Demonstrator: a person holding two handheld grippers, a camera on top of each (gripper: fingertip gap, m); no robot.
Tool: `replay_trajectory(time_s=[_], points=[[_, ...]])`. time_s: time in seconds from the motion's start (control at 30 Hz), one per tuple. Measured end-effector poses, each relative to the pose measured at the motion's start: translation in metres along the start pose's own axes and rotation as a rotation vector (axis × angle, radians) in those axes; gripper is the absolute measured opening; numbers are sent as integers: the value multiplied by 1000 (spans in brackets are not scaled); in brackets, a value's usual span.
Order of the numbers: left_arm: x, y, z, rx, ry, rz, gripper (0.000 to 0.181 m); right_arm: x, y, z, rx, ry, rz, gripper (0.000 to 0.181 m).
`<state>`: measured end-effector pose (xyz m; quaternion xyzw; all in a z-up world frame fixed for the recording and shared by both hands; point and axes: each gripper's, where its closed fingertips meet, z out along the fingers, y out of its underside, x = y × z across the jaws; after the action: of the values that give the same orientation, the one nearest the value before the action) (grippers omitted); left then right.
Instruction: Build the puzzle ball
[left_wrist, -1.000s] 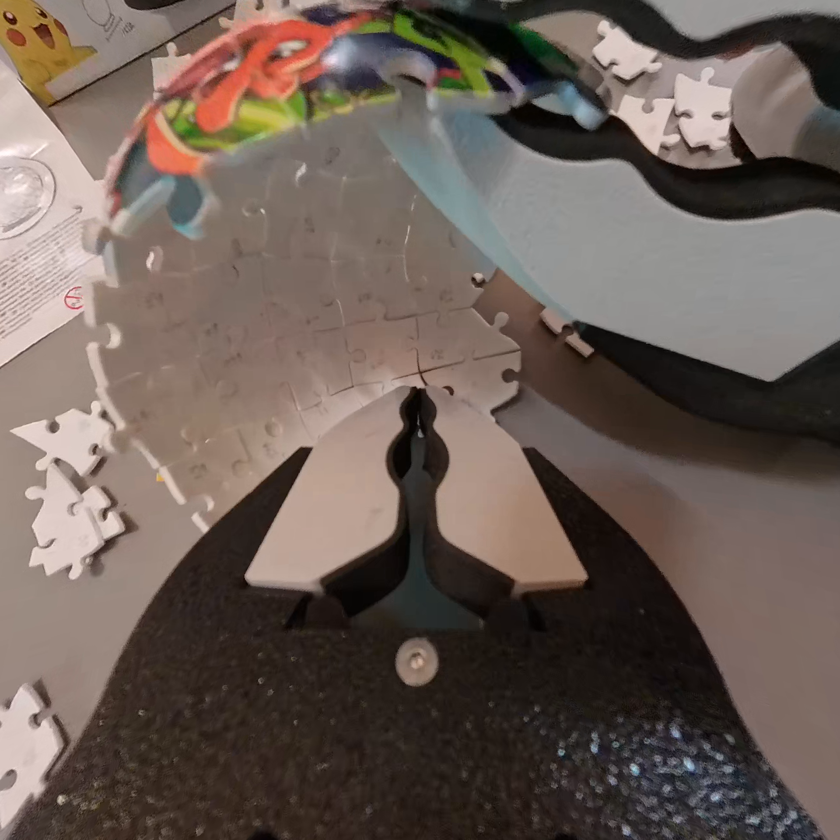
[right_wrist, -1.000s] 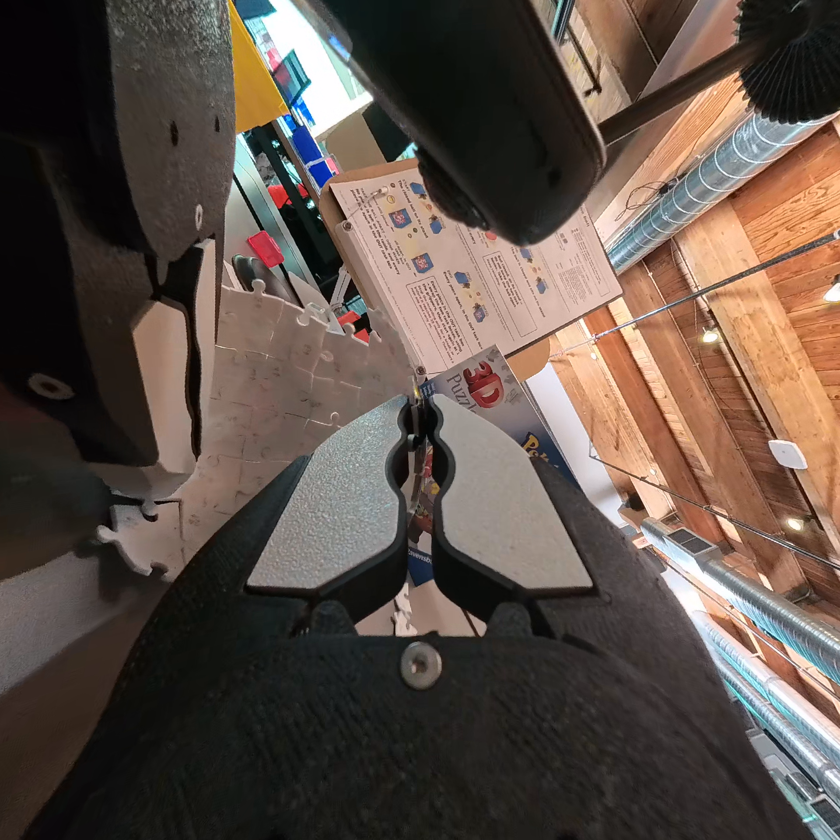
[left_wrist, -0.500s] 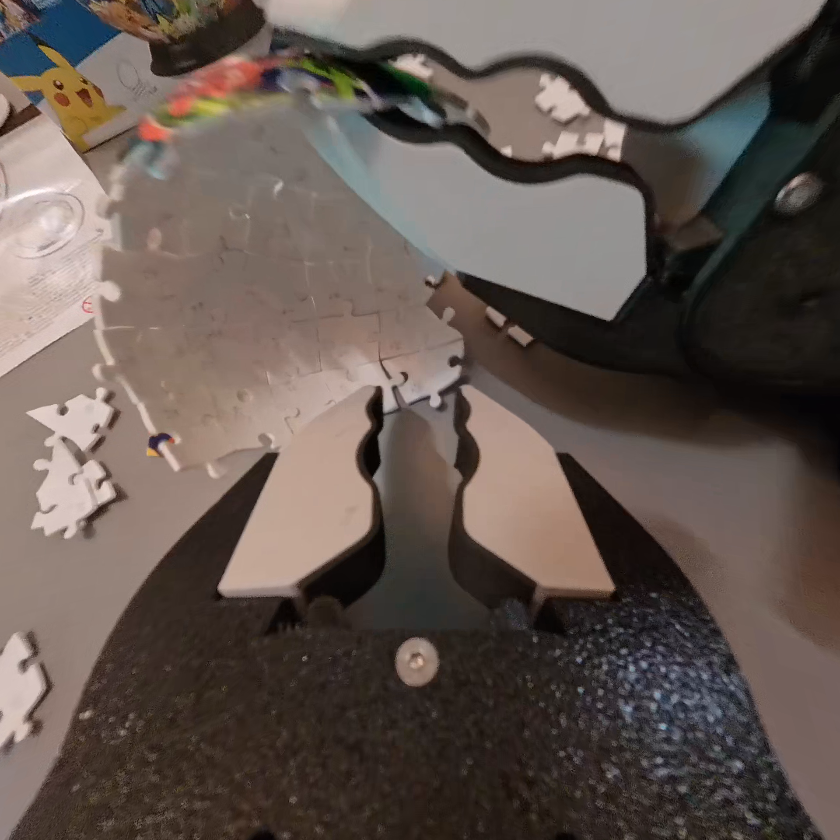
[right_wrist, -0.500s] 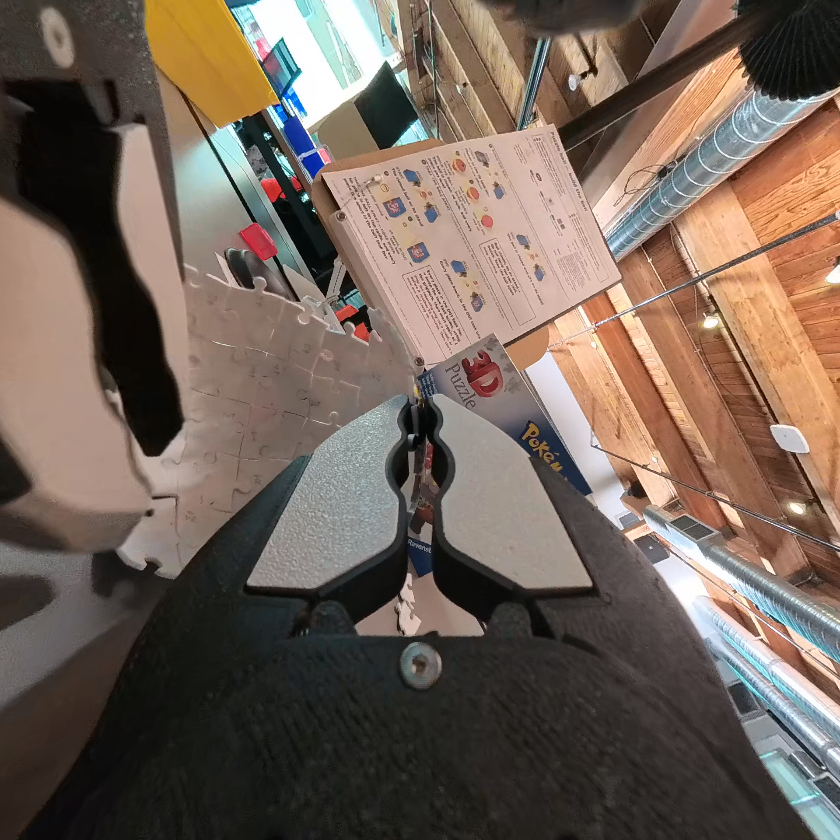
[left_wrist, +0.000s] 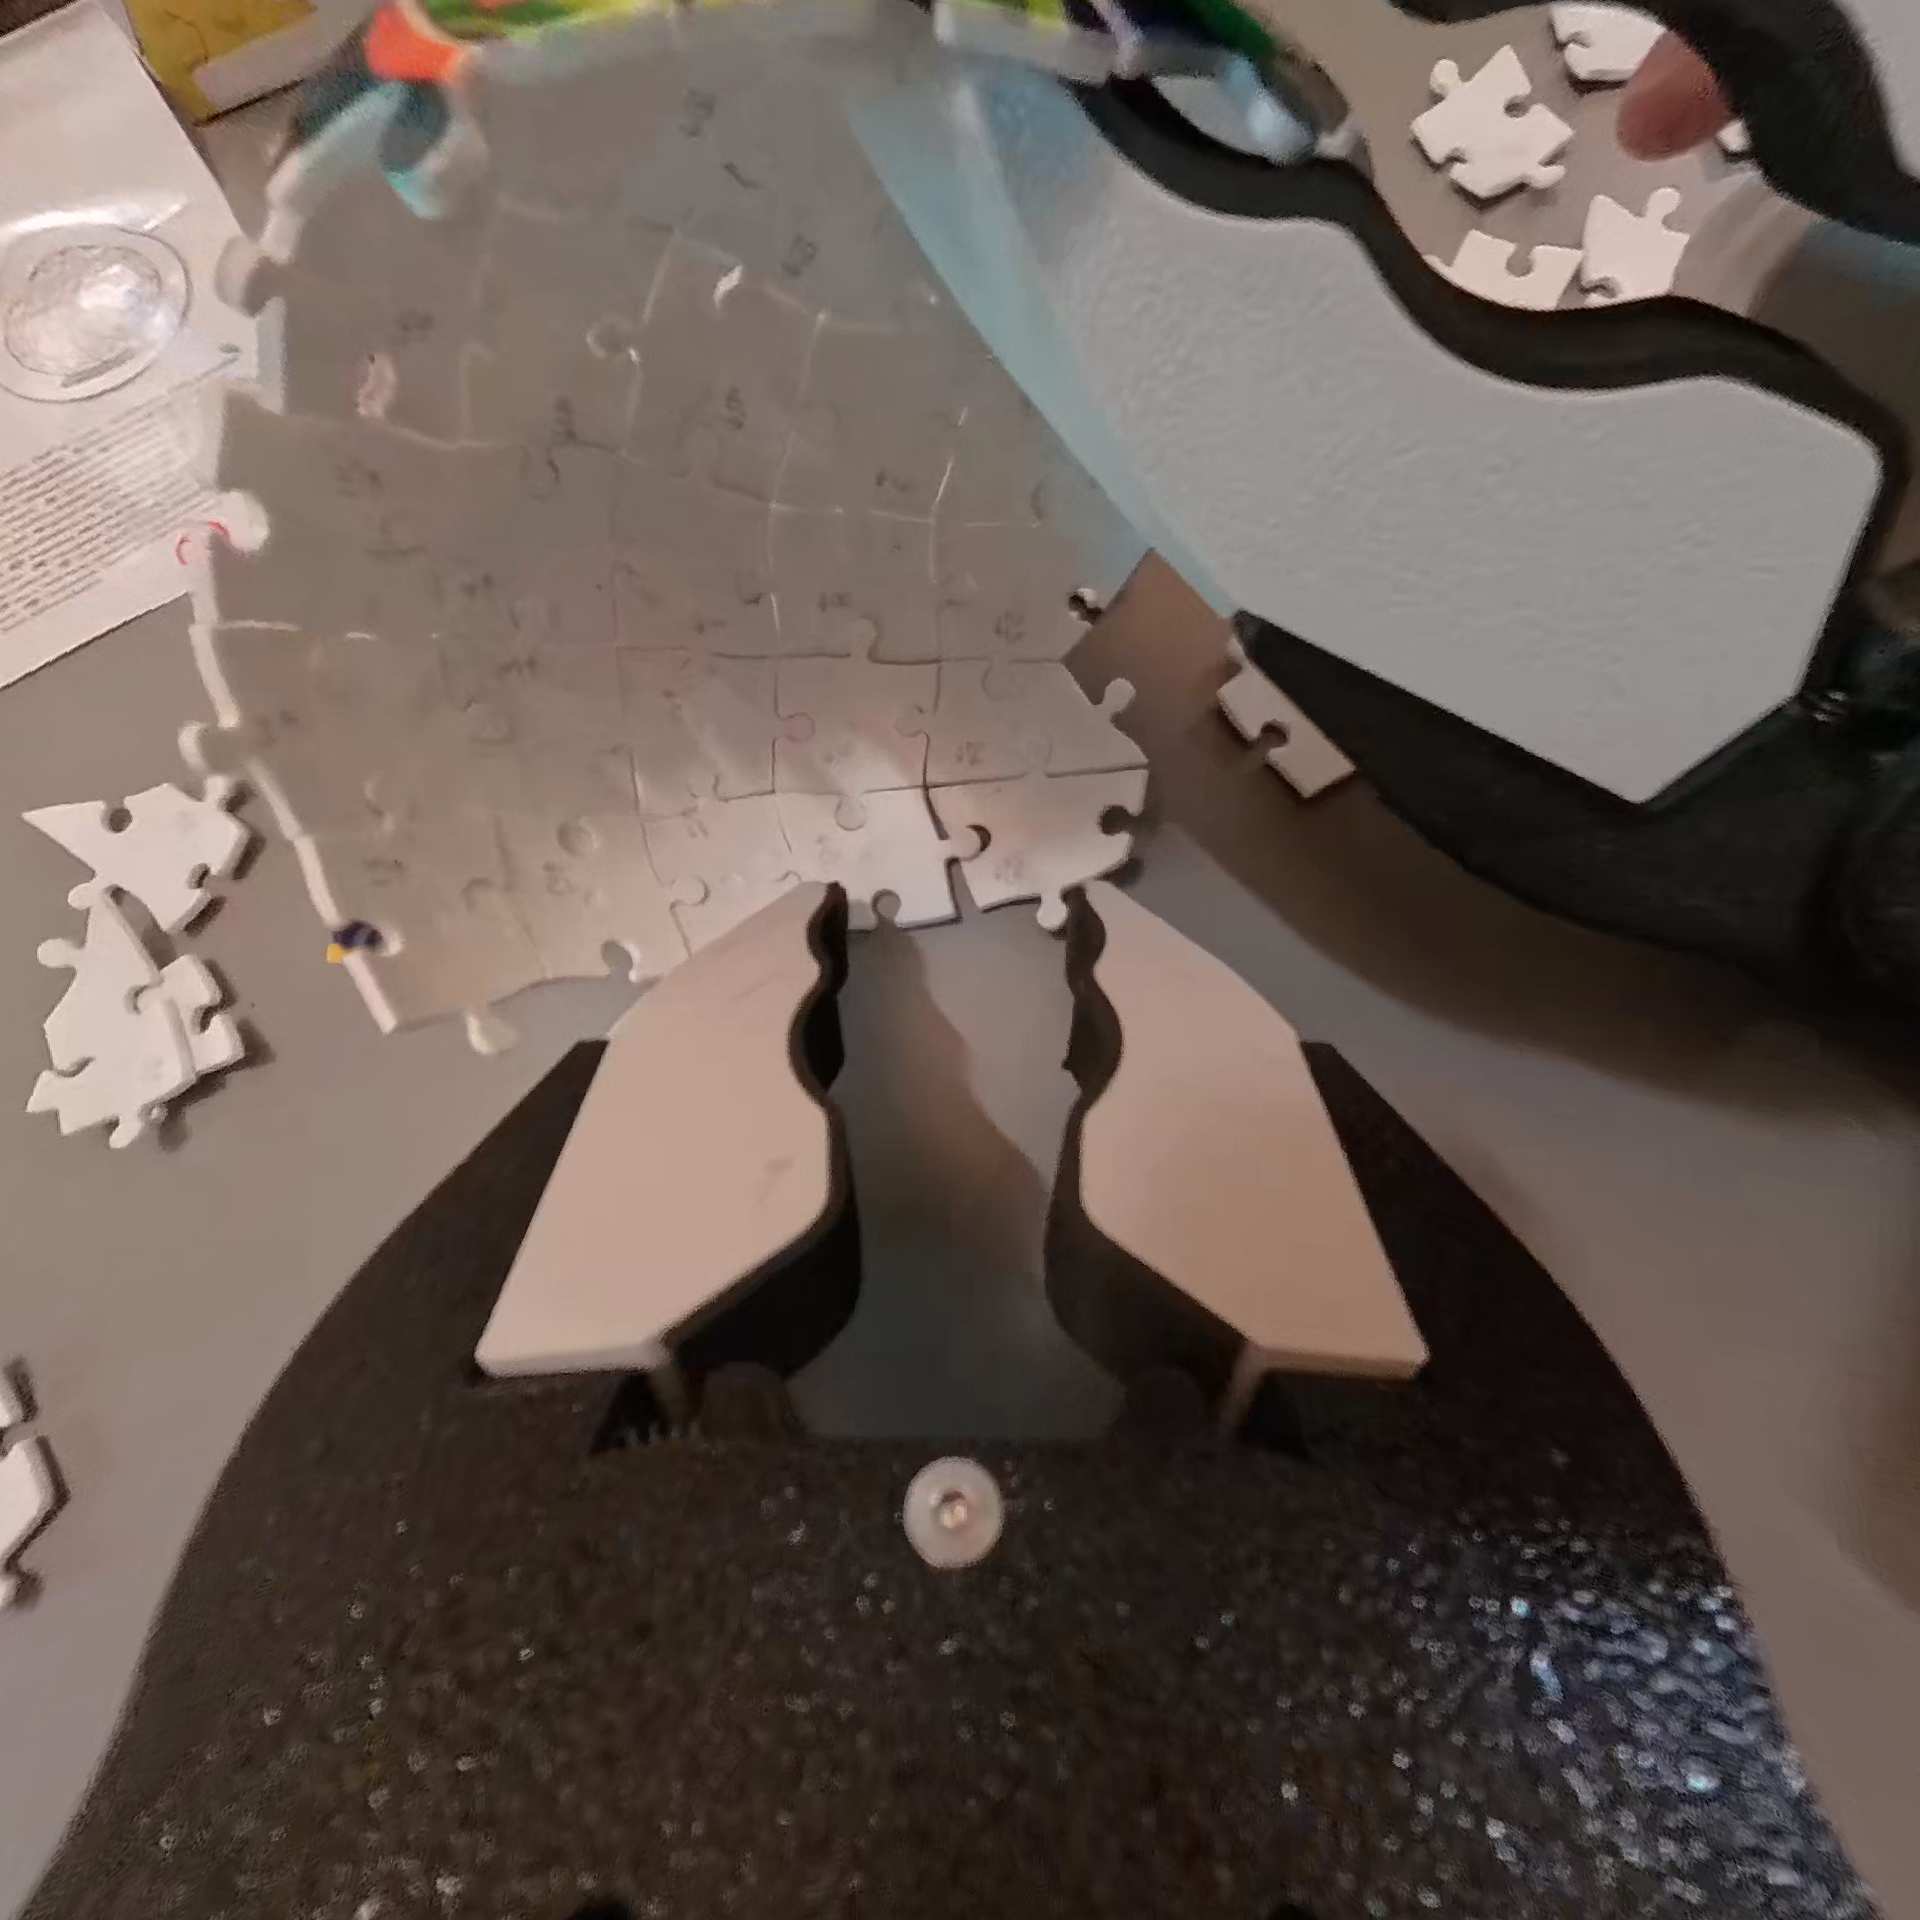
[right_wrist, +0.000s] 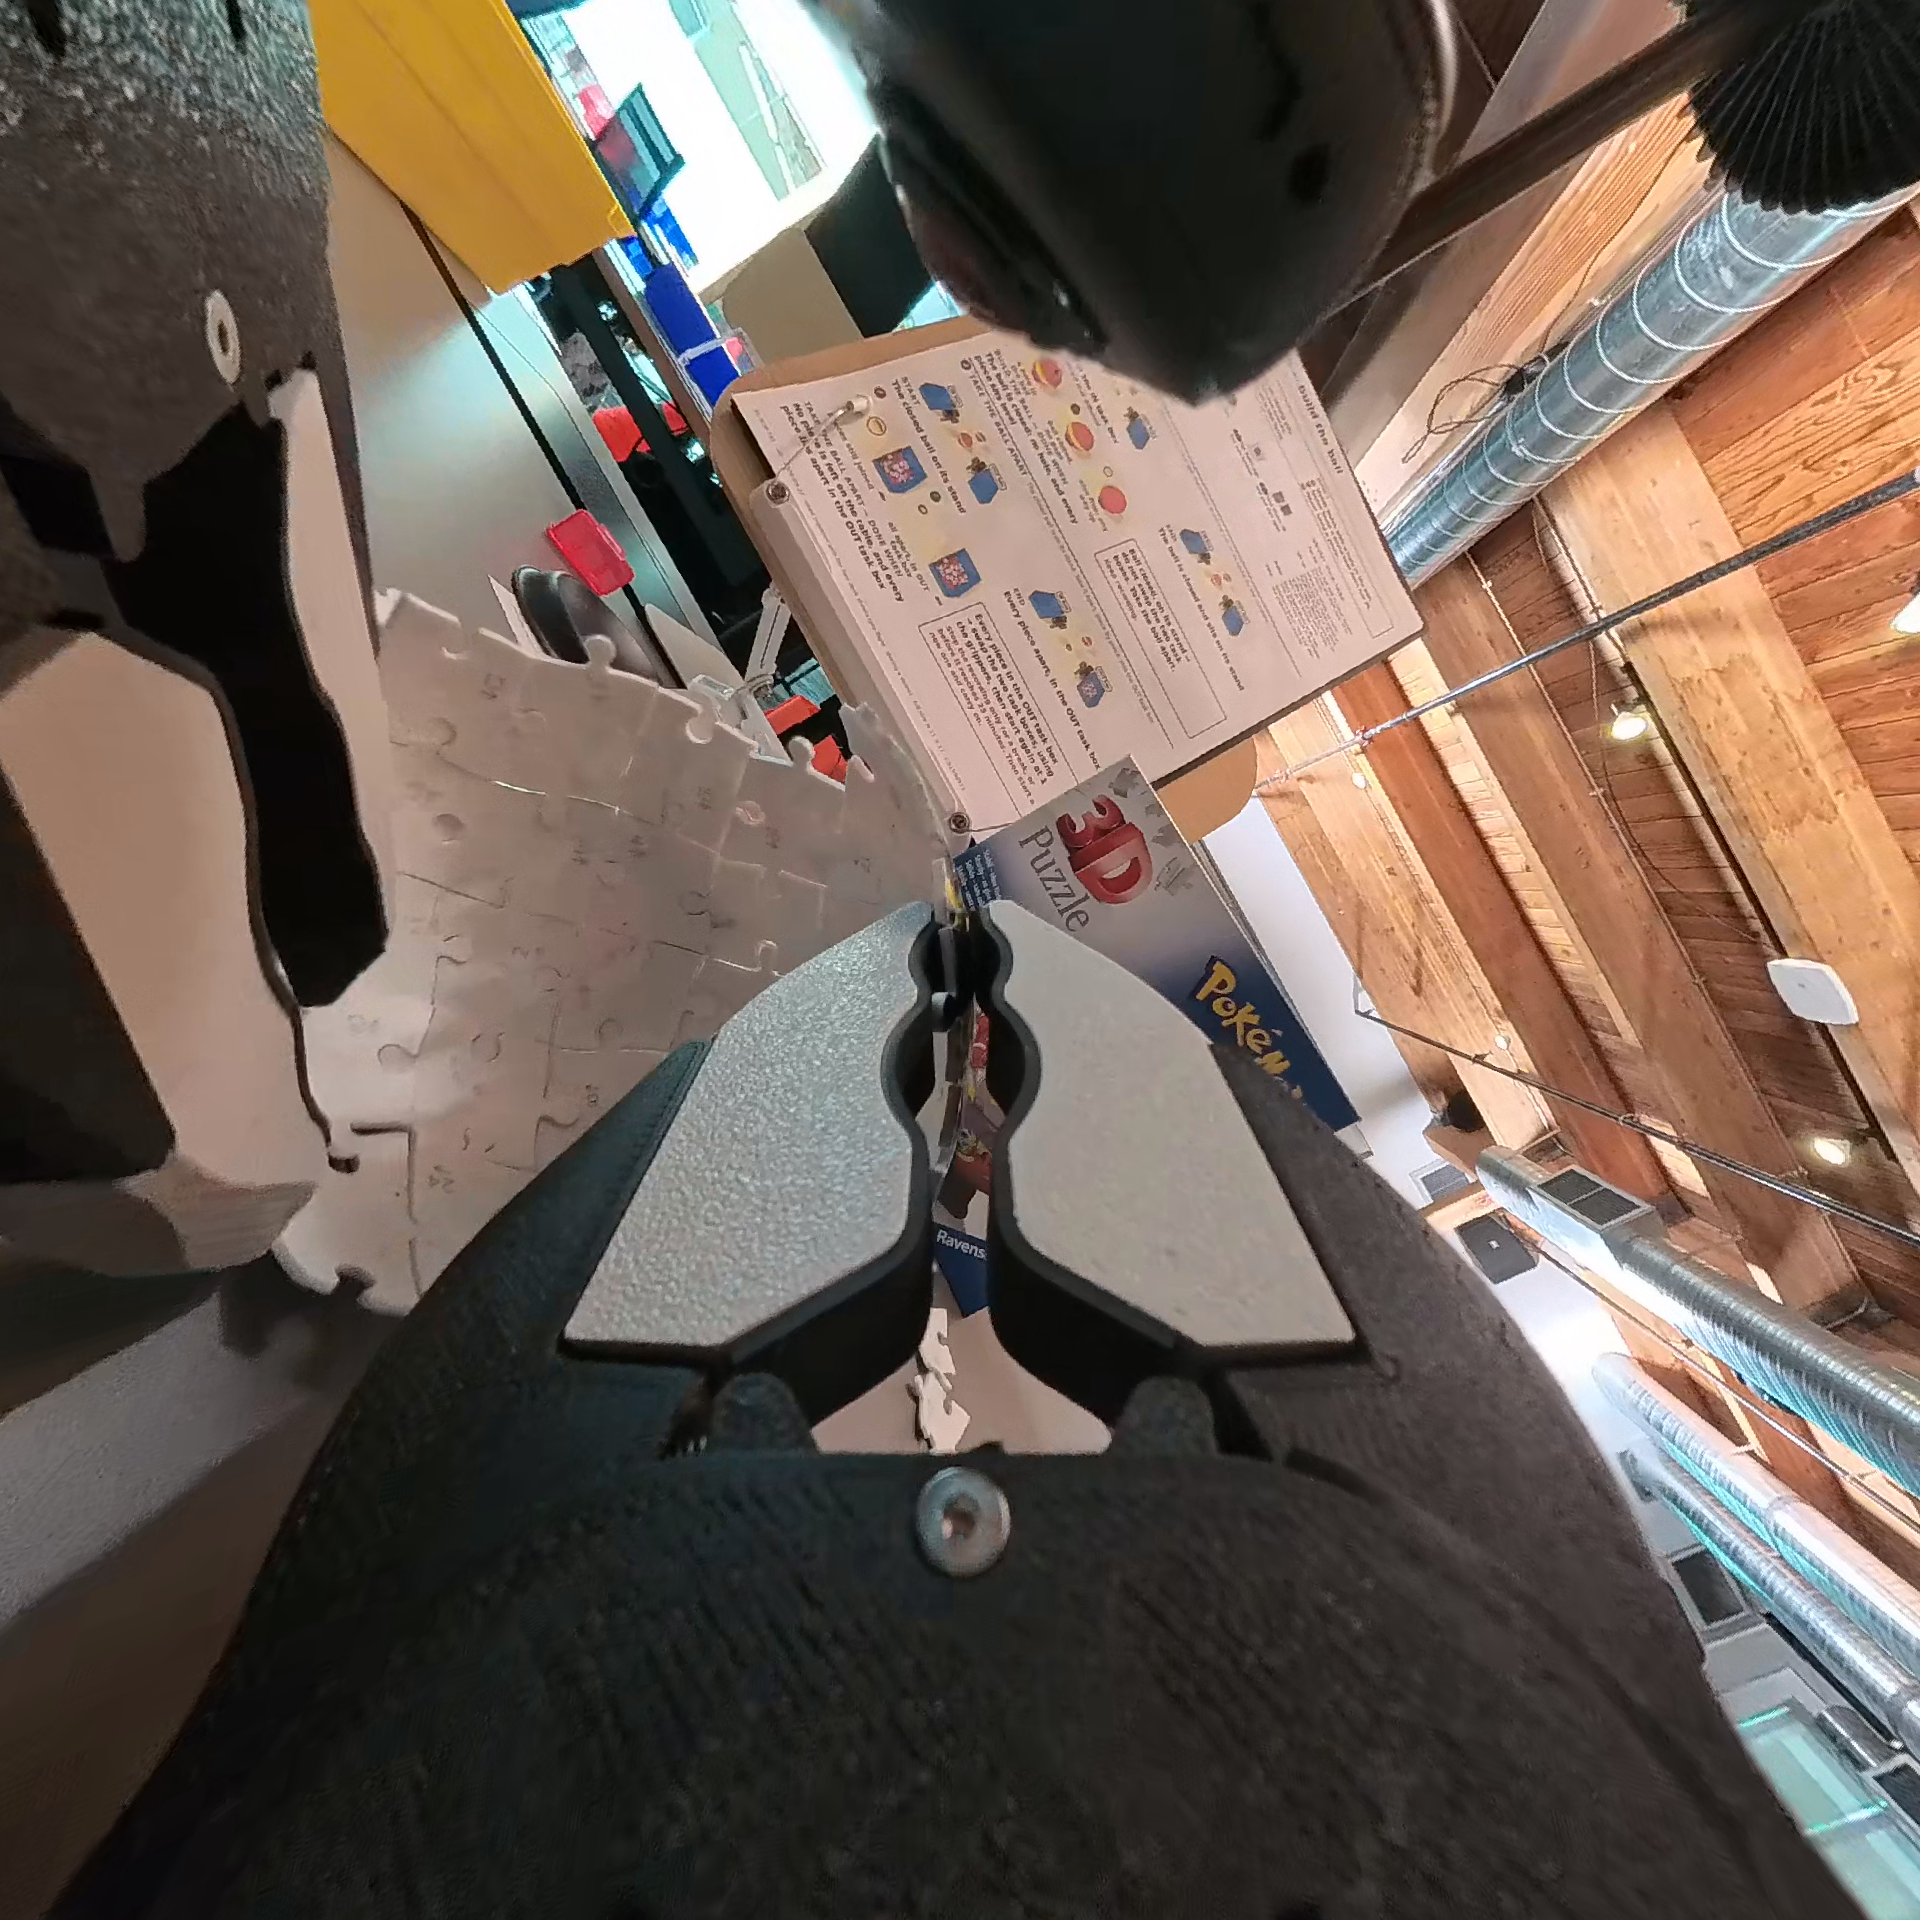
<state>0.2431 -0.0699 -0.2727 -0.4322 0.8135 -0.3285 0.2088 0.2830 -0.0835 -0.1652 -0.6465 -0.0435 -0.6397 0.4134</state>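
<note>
One pinch is carrying the whole half-built ball

The left gripper (left_wrist: 951, 920) is standing with its pale grey jaws apart and gripping nothing, its tips just below the knobbed lower edge of the curved, partly assembled puzzle shell, pale grey on the inside with a colourful printed outside (left_wrist: 665, 582). The right gripper (right_wrist: 961, 914) is pressing its jaws together on the thin rim of that same shell, so the shell is hanging in the air above the grey tabletop (left_wrist: 1558, 1195) from a single narrow pinch; in the left wrist view the right gripper is showing large at the upper right, reaching over the shell's far rim.

The likely trouble is coming from that lone grip. The shell is only interlocked plastic pieces, so its own weight levering on the pinched edge could be springing a seam and shedding pieces, or the rim could be sliding out of the jaws. If the left gripper closes on a knob rather than a flat edge, or pushes upward as it closes, it could be buckling the bottom row apart.

Loose white puzzle pieces (left_wrist: 145, 987) are lying on the tabletop to the left and at the far right, near a printed white paper sheet (left_wrist: 83, 457); a falling shell would be scattering among them
</note>
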Motion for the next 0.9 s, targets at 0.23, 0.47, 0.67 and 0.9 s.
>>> replay_trajectory(time_s=[0.23,0.47,0.67,0.9], points=[[3,-1,-1,11,7,26,33,-1,1,1,-4,-4,-3,5],[18,-10,-3,88,42,412,27,-1,3,1,-9,-5,13,5],[12,-13,-1,112,-6,597,19,0,5,1,-12,-5,26,5],[4,-10,1,113,-57,681,0,1,6,1,-9,-3,40,5]])
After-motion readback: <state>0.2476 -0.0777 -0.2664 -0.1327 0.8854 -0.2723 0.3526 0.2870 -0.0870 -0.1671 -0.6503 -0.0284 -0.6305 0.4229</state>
